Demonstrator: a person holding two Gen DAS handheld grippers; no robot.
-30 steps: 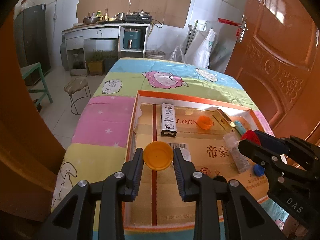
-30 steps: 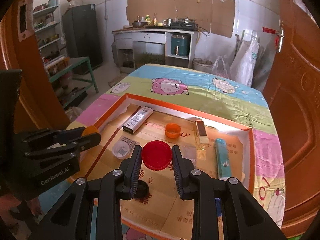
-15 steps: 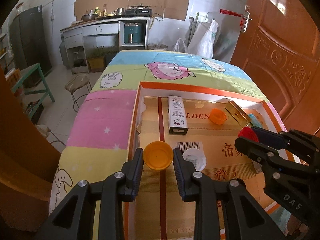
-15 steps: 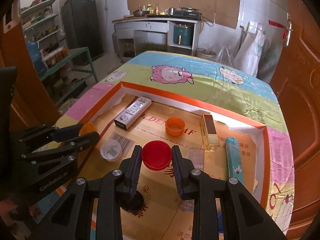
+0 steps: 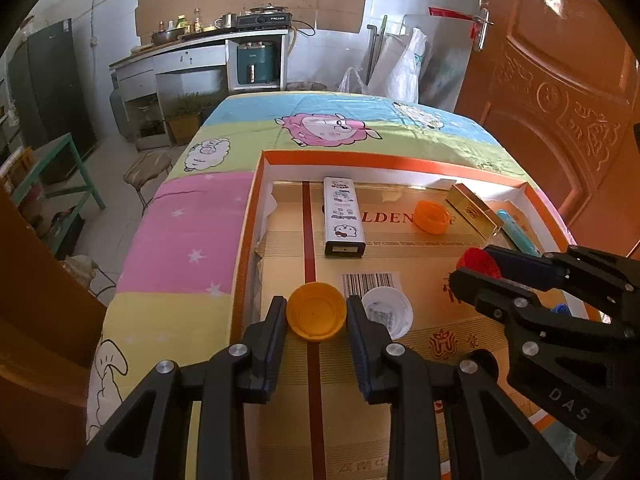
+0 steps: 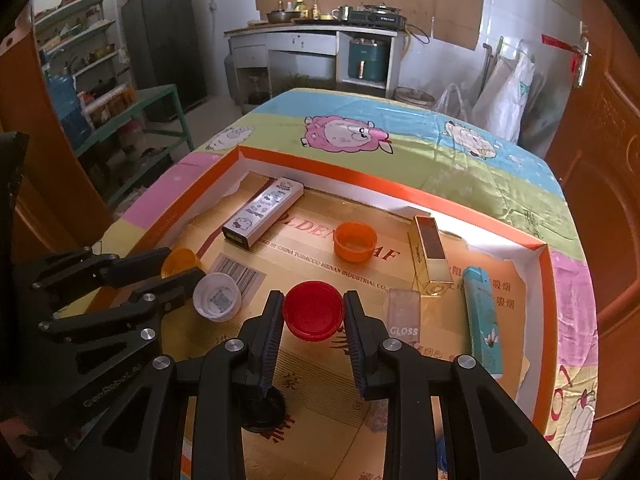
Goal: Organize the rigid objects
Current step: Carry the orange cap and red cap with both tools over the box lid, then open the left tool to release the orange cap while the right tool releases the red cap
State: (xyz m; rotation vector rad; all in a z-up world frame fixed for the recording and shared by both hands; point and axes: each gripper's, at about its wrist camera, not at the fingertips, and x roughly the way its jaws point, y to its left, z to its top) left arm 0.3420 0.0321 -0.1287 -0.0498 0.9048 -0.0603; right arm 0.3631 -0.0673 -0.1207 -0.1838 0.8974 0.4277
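Yellow cap [image 5: 316, 312] is pinched in the left gripper [image 5: 317, 316], red cap [image 6: 313, 310] in the right gripper [image 6: 313, 314], both over the cardboard tray [image 6: 400, 196]. Beyond lie a white cap [image 6: 217, 297], orange cap [image 6: 355, 241], gold box [image 6: 431, 254] and cartoon box [image 6: 262, 212], unsorted; most of the tidying looks undone.

A shallow tray [image 6: 404, 196] is sitting on a cloth-covered table [image 6: 400, 140]. Inside it, a long box [image 6: 262, 213] is lying toward the far left, an upturned cap [image 6: 355, 241] to its right, then a second box [image 6: 431, 256], with a tube [image 6: 482, 316] lying rightmost. Another cap [image 6: 217, 297] is sitting nearer, at left.
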